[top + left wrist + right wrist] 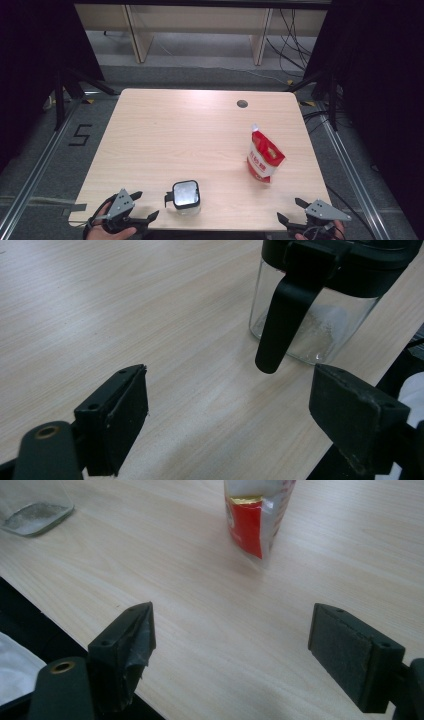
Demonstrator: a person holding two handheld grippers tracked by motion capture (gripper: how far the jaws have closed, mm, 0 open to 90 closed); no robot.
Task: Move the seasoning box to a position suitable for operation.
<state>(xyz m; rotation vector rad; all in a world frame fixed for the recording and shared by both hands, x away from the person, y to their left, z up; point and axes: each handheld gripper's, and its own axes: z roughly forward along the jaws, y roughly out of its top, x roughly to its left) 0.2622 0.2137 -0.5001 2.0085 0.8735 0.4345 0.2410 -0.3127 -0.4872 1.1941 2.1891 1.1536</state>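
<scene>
A clear glass jar (186,196) with a black lid and a black side clasp stands near the table's front edge, left of centre. In the left gripper view the jar (320,315) is just ahead and to the right, its clasp (287,320) hanging down. A red and white pouch (263,156) stands upright at the right side of the table; its lower part (255,520) appears in the right gripper view. My left gripper (143,205) is open at the front left, close to the jar. My right gripper (291,210) is open at the front right corner. Both hold nothing.
The light wooden table (200,135) has a round cable hole (242,104) near its far edge. Wooden furniture legs and loose cables lie on the floor beyond. Dark curtains and stand legs flank both sides. A corner of the jar's base (35,515) sits at the right gripper view's upper left.
</scene>
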